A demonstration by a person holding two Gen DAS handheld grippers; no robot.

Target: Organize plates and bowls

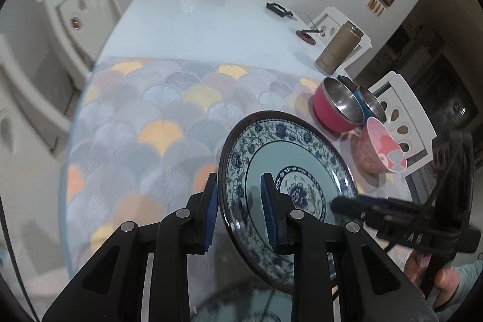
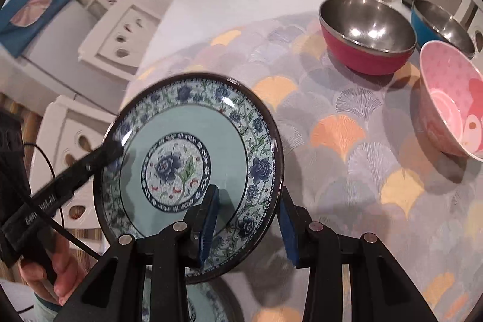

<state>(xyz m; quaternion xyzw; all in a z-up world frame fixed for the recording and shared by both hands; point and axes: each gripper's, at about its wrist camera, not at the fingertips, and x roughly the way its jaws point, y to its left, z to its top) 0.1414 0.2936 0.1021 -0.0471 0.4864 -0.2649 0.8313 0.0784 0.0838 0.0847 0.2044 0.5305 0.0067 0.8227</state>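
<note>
Your left gripper (image 1: 241,201), at the bottom centre of its own view, is nearly closed and clamps the rim of a blue-and-white floral plate (image 1: 302,159) between its blue pads. The plate is tilted and lifted above the fan-patterned tablecloth (image 1: 145,122). In the right wrist view, your right gripper (image 2: 249,219) straddles the opposite edge of the same plate at lower centre, its jaws narrowly apart with the rim between them; you cannot tell whether both pads press on it. A second plate (image 2: 208,304) of the same pattern lies beneath, at the bottom edge. In the upper right of that view stand a red steel-lined bowl (image 2: 366,35), a blue steel-lined bowl (image 2: 440,23) behind it, and a pink patterned bowl (image 2: 449,98) tipped on its side nearer you
</note>
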